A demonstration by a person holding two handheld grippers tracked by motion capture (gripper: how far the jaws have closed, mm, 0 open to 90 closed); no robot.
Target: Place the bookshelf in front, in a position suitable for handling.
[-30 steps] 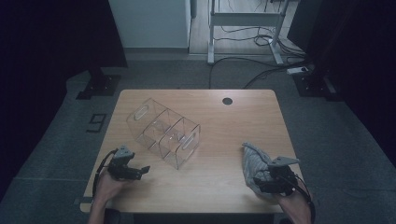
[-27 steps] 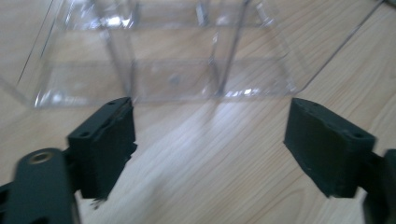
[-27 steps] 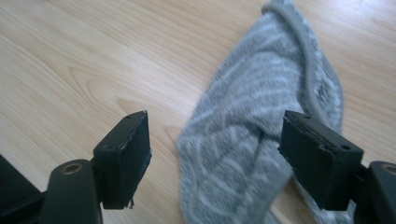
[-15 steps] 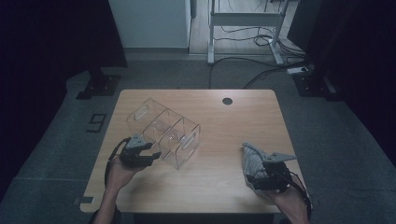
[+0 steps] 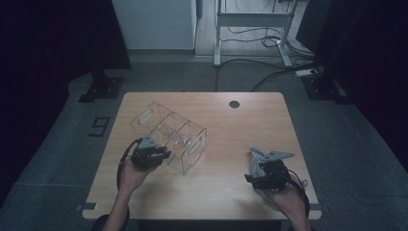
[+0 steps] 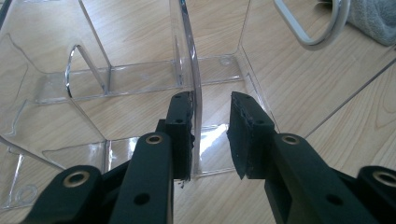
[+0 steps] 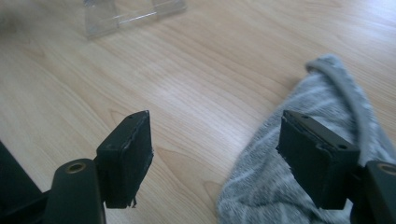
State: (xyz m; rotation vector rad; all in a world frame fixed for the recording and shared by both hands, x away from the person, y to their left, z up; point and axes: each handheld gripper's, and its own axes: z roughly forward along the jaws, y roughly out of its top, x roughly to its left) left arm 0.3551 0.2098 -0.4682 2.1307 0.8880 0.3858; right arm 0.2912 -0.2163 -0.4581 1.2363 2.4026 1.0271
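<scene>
Between the left gripper's jaws, which have just been closing, stands a wall of the clear box; one pad touches, the other doesn't, likely to steady it. Right gripper hangs released beside the grey sock on the table.

The clear, colourless plastic organiser box lets the table's grain show through its walls. The light wooden table is pale tan with fine brown grain lines and one small black round hole near its far edge. The soft grey terry sock carries faint lighter stripes. Both grippers' jaws are matt black, with brass-coloured rivets.
</scene>
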